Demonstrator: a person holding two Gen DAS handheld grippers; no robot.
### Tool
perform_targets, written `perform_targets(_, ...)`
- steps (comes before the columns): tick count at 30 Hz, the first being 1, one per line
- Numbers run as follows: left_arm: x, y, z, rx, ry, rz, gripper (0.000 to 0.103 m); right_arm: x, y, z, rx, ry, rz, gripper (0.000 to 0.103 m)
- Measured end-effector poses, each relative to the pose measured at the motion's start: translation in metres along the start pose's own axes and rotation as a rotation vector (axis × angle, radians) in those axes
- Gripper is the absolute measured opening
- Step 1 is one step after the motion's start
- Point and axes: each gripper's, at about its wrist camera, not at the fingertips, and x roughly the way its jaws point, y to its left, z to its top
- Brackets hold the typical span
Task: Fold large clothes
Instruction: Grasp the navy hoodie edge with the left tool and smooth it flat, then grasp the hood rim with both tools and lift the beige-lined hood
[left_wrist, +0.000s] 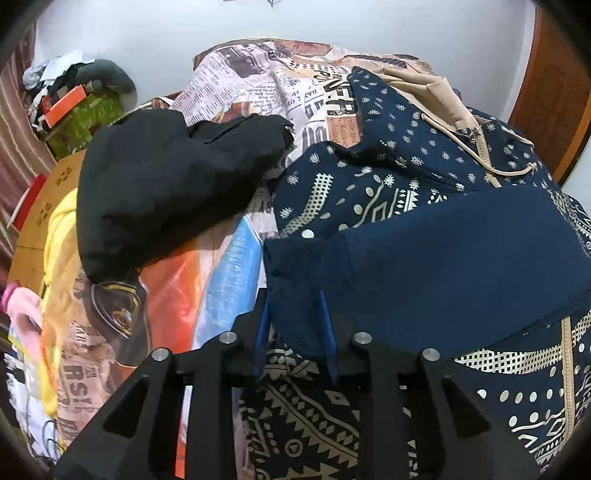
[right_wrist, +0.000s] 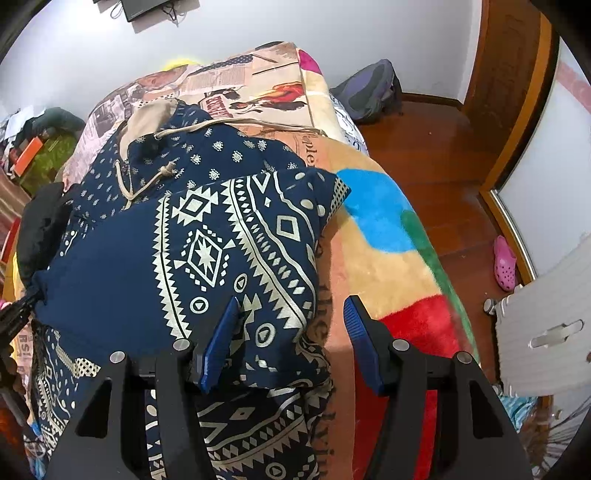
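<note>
A navy hoodie with a cream geometric print and a beige-lined hood lies on a bed covered by a printed blanket. Its plain navy sleeve is folded across the body. My left gripper holds the ribbed cuff, which fills the gap between the blue pads. In the right wrist view the same hoodie lies at centre left, and the left gripper shows at the far left edge. My right gripper is open over the hoodie's right edge, with nothing gripped.
A black garment lies left of the hoodie, with yellow cloth and cardboard boxes beyond it. The bed's right edge drops to a wooden floor with a backpack, a pink clog and a white slatted panel.
</note>
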Motion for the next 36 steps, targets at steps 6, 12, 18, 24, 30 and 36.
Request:
perform_targets(6, -0.025, 0.009, 0.027, -0.003, -0.073, 0.021, 0.041, -0.016, 0.011, 0.019, -0.053, -0.06, -0.001, 0.056)
perform_targets(12, -0.053, 0.008, 0.071, -0.014, -0.188, -0.005, 0.049, -0.033, 0.028, 0.057, -0.088, -0.163, 0.021, 0.056)
perform_targets(18, -0.062, -0.007, 0.117, 0.014, -0.265, -0.034, 0.05, -0.043, 0.054, 0.097, -0.146, -0.249, 0.042, 0.056)
perform_targets(24, -0.052, -0.031, 0.159, 0.044, -0.294, -0.07, 0.053, -0.027, 0.076, 0.138, -0.141, -0.263, 0.118, 0.056)
perform_targets(30, -0.021, -0.05, 0.191, 0.064, -0.281, -0.099, 0.053, 0.009, 0.098, 0.173, -0.132, -0.222, 0.152, 0.056)
perform_targets(36, 0.032, -0.052, 0.214, -0.01, -0.189, -0.155, 0.053, 0.059, 0.121, 0.199, -0.174, -0.14, 0.132, 0.056)
